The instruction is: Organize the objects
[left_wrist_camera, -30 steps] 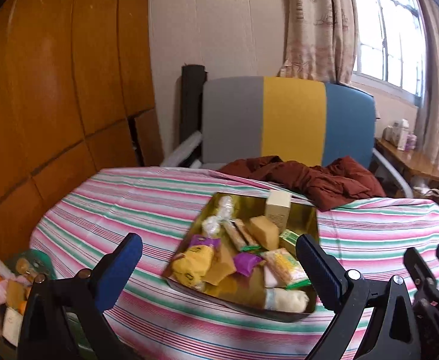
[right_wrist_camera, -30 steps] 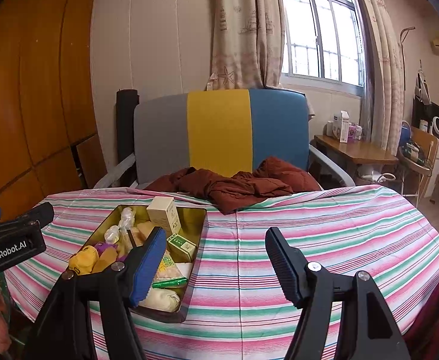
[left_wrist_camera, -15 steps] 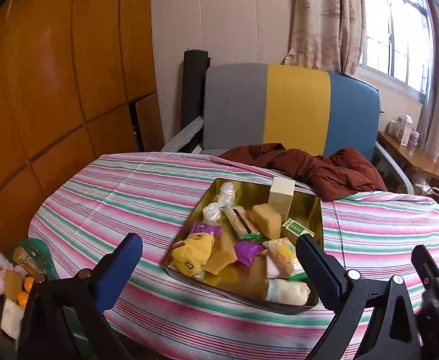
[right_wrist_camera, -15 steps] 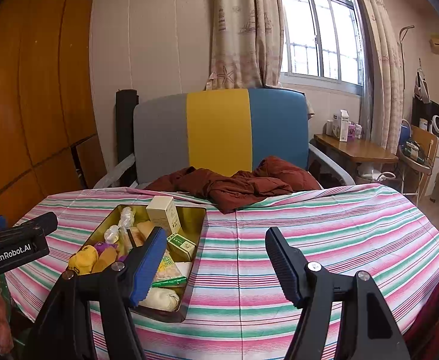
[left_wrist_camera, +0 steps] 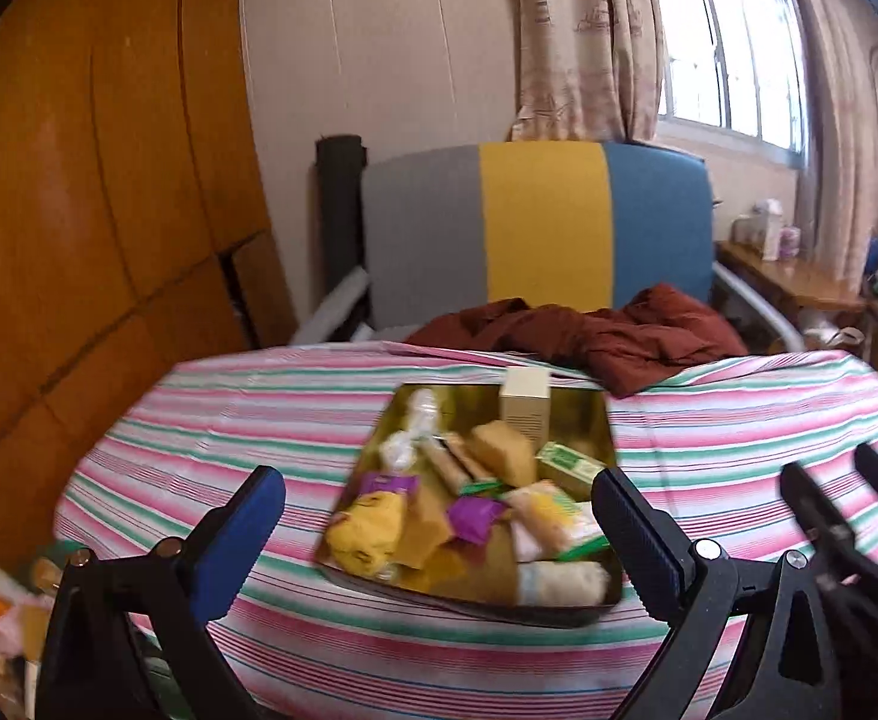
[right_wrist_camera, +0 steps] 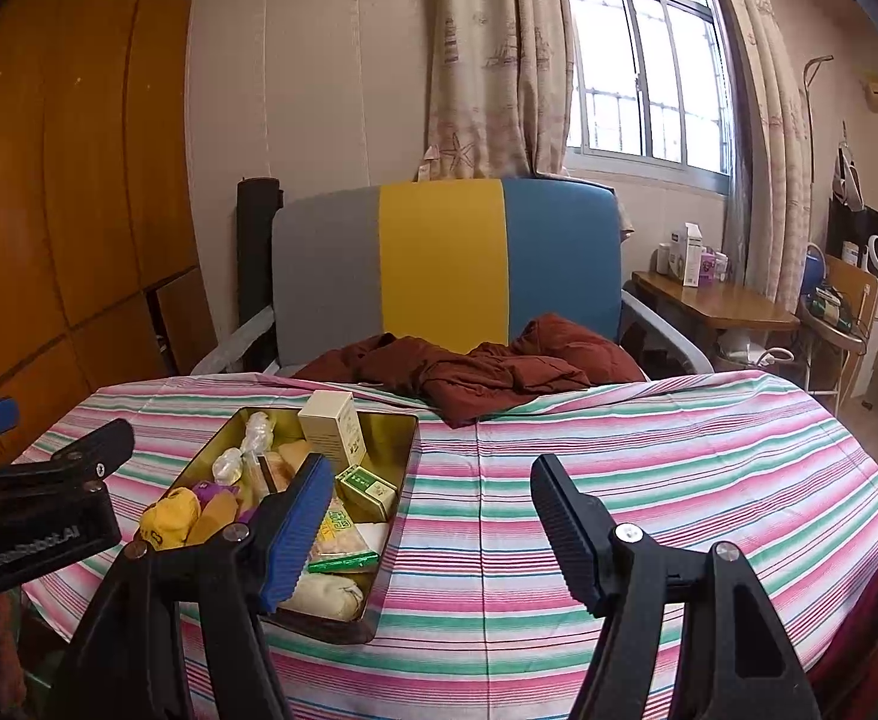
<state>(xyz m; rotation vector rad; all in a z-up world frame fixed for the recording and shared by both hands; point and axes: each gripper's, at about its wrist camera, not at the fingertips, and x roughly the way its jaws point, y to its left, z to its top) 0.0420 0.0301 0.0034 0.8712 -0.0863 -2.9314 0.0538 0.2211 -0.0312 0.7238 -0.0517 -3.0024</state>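
Near the table's [right_wrist_camera: 649, 450] left edge sat the crowded tin [left_wrist_camera: 610, 414]; my left gripper [left_wrist_camera: 439, 516] and right gripper [right_wrist_camera: 430, 516] hovered wide and empty. I judged a careless reach could snag neighbouring packets or shove the tin off.

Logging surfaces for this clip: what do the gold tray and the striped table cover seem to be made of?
Gold tray: probably thin metal, a glossy tin, since its inner walls mirror the items inside. Table cover: looks like woven cloth, matte, creased and draping over the table edge; the fibre cannot be told.
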